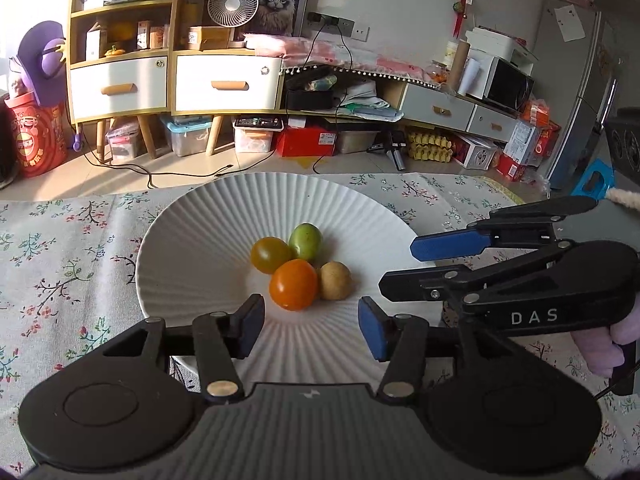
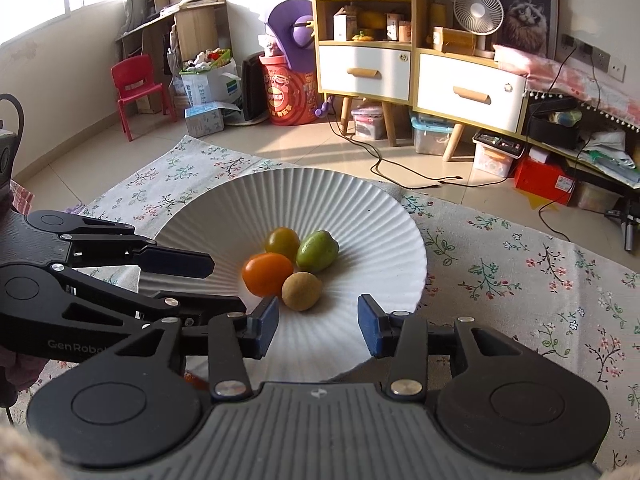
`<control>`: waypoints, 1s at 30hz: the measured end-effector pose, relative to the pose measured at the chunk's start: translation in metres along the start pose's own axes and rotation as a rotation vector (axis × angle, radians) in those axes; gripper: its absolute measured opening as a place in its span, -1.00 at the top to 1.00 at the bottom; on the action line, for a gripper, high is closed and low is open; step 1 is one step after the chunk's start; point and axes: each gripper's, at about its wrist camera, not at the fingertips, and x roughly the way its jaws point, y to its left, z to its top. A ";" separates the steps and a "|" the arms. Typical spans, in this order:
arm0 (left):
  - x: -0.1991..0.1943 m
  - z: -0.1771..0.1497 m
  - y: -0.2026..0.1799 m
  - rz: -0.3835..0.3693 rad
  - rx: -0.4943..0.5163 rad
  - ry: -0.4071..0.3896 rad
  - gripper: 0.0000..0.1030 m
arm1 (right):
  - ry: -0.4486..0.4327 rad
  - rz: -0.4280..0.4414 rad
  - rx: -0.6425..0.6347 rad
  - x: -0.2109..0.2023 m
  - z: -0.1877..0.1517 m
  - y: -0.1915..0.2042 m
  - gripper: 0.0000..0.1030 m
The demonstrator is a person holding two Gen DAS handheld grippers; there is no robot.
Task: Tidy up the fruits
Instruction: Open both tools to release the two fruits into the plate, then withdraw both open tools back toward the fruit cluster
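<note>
Left wrist: four fruits clustered on plate

Sunlit tiled floor, wooden shelves, fan

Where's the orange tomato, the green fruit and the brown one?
orange tomato [image 1: 294,284], left wrist view, middle of its shiny skin.
green fruit [image 1: 305,241], left wrist view, its centre.
brown fruit [image 2: 301,291], right wrist view, middle of its rough skin.

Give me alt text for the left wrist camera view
Four small fruits sit clustered on a white ribbed plate on a floral tablecloth, just beyond the open left claw. The right claw, also open, reaches in from the right.
</note>
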 end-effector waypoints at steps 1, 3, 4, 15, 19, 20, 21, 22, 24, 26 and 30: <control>-0.002 0.000 -0.001 0.001 0.001 -0.001 -0.06 | -0.005 -0.003 0.003 -0.005 -0.001 0.000 0.13; -0.009 -0.001 -0.004 0.007 0.001 -0.004 -0.18 | -0.013 -0.009 0.011 -0.011 -0.001 0.001 0.02; -0.013 -0.002 -0.005 0.013 0.002 -0.003 -0.23 | -0.018 -0.010 0.018 -0.015 -0.003 0.002 -0.06; -0.052 -0.020 -0.015 0.080 0.022 0.002 -0.80 | -0.043 -0.036 0.080 -0.046 -0.024 0.009 -0.70; -0.061 -0.026 -0.016 0.108 0.018 0.007 -0.86 | -0.043 -0.037 0.101 -0.052 -0.029 0.011 -0.77; -0.063 -0.028 -0.016 0.120 0.012 0.011 -0.88 | -0.042 -0.039 0.104 -0.053 -0.030 0.012 -0.79; -0.065 -0.030 -0.016 0.130 0.005 0.017 -0.90 | -0.039 -0.043 0.106 -0.054 -0.032 0.013 -0.84; -0.066 -0.031 -0.016 0.135 0.000 0.022 -0.90 | -0.034 -0.051 0.105 -0.055 -0.033 0.015 -0.86; -0.070 -0.035 -0.017 0.147 -0.008 0.034 -0.90 | -0.020 -0.062 0.098 -0.057 -0.037 0.019 -0.89; -0.073 -0.039 -0.017 0.161 -0.012 0.041 -0.90 | -0.015 -0.063 0.088 -0.059 -0.043 0.024 -0.91; -0.078 -0.051 -0.016 0.196 -0.018 0.059 -0.90 | -0.012 -0.064 0.075 -0.061 -0.053 0.032 -0.93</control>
